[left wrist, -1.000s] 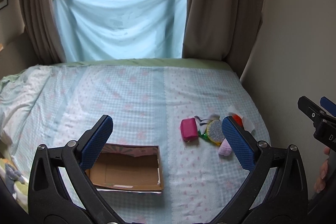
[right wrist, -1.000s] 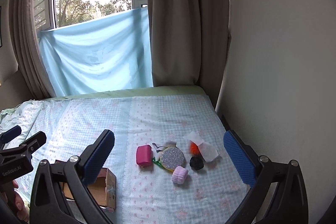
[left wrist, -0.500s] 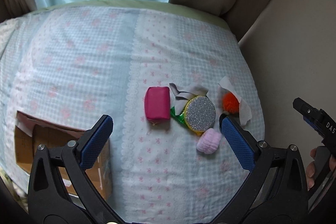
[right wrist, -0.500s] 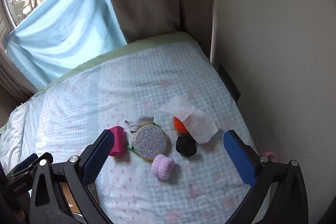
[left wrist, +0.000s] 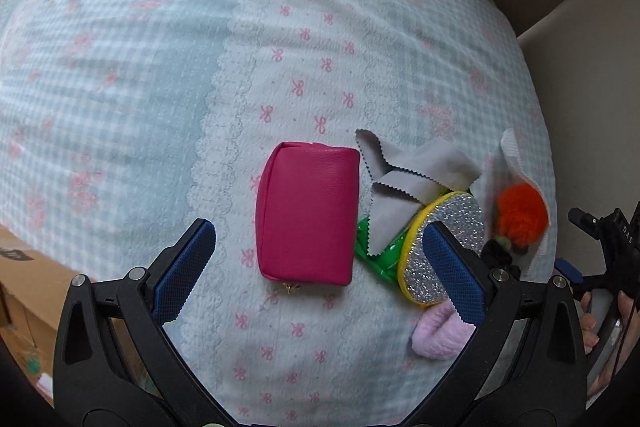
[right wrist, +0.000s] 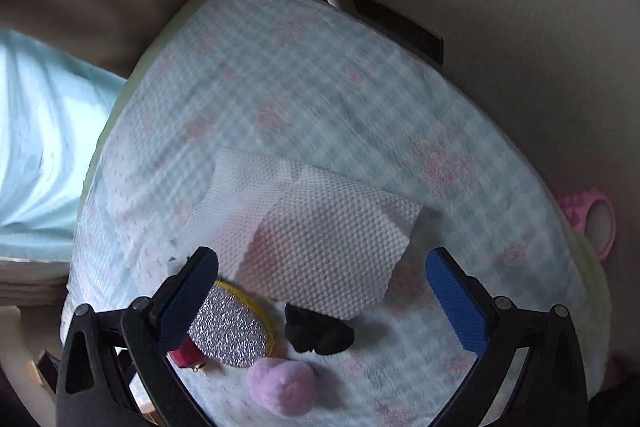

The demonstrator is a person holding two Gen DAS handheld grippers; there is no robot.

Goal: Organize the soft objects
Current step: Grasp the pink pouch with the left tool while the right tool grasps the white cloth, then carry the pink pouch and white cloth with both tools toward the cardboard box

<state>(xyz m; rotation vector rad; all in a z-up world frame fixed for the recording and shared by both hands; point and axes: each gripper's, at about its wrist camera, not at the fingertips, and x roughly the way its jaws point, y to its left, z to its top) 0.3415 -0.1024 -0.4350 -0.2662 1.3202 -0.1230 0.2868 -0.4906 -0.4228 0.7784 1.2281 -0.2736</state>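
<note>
Left tool (left wrist: 318,269), jaws wide, hovers above the pink pouch (left wrist: 308,213) on the bed (left wrist: 160,67); right tool (right wrist: 322,301), jaws wide, hovers over the white cloth (right wrist: 320,239).

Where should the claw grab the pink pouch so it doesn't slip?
Probably across the middle of the pink leather-look zip pouch, coming straight down from above. It lies flat on the checked bedsheet, longer one way than the other, so its two long sides make the narrower span. The open left claw already hangs over it. Mind the side nearest the grey zigzag-edged cloth, which touches the pouch.
</note>
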